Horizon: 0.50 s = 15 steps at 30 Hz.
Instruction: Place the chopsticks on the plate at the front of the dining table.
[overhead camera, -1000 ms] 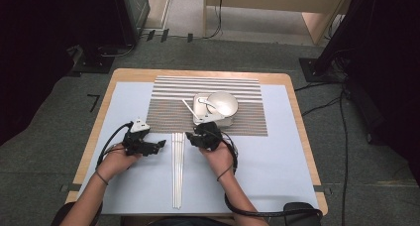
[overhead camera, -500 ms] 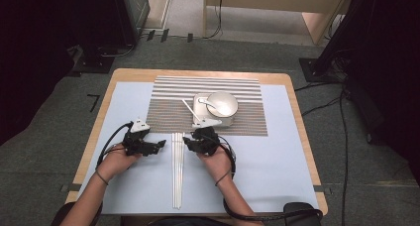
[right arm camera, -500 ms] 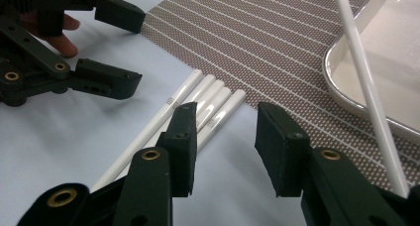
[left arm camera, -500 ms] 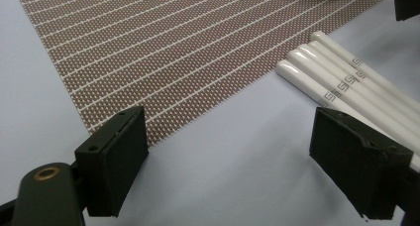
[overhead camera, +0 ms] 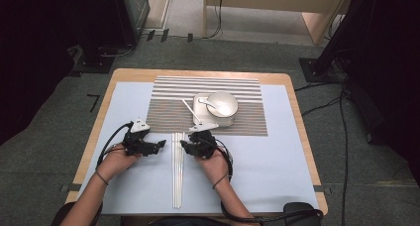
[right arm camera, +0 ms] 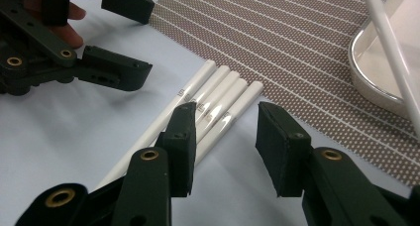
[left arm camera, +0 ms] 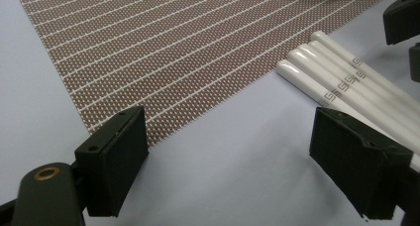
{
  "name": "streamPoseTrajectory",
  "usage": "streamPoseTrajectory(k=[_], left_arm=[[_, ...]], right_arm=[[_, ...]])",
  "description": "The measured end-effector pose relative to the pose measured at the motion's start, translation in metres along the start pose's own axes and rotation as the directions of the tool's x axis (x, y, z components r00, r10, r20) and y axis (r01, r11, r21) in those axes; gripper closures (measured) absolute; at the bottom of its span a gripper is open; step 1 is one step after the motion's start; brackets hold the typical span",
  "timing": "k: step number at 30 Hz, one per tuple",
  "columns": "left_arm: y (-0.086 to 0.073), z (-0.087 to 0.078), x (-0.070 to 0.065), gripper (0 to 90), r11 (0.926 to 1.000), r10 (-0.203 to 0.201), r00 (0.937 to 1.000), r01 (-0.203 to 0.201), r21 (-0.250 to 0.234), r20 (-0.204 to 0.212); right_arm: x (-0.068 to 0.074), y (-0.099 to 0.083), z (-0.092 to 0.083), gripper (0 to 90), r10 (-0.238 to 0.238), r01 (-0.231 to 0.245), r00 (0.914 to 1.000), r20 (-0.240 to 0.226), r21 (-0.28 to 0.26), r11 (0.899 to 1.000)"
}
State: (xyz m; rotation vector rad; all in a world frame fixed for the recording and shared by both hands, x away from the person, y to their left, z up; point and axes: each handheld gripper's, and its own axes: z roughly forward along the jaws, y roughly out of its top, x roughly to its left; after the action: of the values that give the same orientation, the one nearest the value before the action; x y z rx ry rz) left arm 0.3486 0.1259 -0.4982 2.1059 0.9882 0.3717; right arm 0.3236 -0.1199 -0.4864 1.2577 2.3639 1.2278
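Covering the wooden table (overhead camera: 292,94), a pale blue sheet (overhead camera: 277,161) bears a striped mat (overhead camera: 168,104).

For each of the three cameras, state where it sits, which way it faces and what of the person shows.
High view: above the table, facing down; forearms, left gripper, right gripper.
Left gripper view: on that gripper, facing the placemat over open jaws.
Right gripper view: on that gripper, facing the chopsticks; a fingertip shows beside the left gripper.
Shared: both gripper views show the chopsticks and placemat.

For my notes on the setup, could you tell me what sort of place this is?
Probably a lab or recording room staged as a dining spot: a table with a striped placemat, bowl and white chopsticks, dark equipment stands around, cables across the carpet.
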Motion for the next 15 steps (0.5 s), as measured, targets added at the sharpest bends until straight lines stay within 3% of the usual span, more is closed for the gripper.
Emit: streamPoseTrajectory(k=[15], left_arm=[[0.0000, 0.0000, 0.0000, 14.7, 1.0000, 0.001, 1.0000, -0.001, 0.000, 0.000]], right_arm=[[0.0018, -0.0028, 0.0064, 60.1, -0.010, 0.010, 0.9999, 0.003, 0.015, 1.000]])
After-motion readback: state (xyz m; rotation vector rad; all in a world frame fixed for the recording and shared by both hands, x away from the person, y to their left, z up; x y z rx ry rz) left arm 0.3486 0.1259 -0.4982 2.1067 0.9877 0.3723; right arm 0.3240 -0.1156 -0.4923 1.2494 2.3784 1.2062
